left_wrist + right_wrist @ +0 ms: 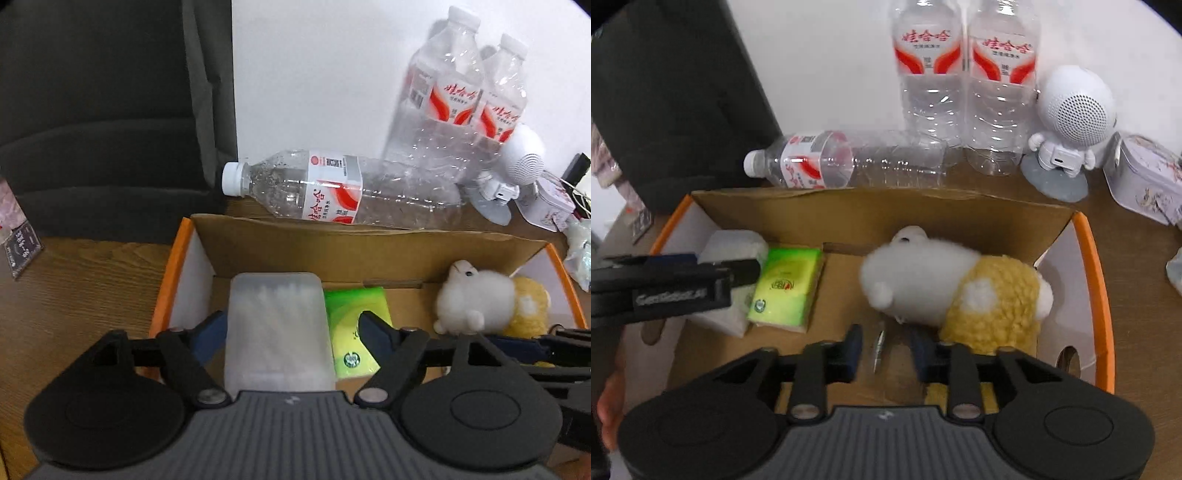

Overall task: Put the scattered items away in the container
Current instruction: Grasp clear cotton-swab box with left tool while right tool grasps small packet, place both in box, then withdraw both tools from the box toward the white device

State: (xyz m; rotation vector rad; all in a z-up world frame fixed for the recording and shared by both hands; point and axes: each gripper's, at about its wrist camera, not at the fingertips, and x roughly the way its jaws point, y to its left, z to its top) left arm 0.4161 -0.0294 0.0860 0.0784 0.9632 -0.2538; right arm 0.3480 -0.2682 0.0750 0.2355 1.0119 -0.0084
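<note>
The container is a cardboard box with an orange rim (177, 258) (1097, 277). My left gripper (292, 319) hangs over its left end, open. A frosted plastic case of cotton swabs (277, 332) stands between the fingers, with a gap showing at the right finger (373, 332). The right wrist view shows the same case (735, 243) behind the left gripper's finger (683, 280). My right gripper (885, 332) is open low inside the box, with a slim silvery thing (878, 347) loose between its fingers. A green tissue pack (351, 325) (786, 288) and a white-and-yellow plush toy (476, 299) (960, 291) lie in the box.
Behind the box one clear bottle (332, 188) (849, 158) lies on its side, and two more (454, 92) (964, 74) stand against the white wall. A white astronaut speaker (1067, 125) and a tin (1145, 177) stand at the right. A dark chair (92, 110) is at the left.
</note>
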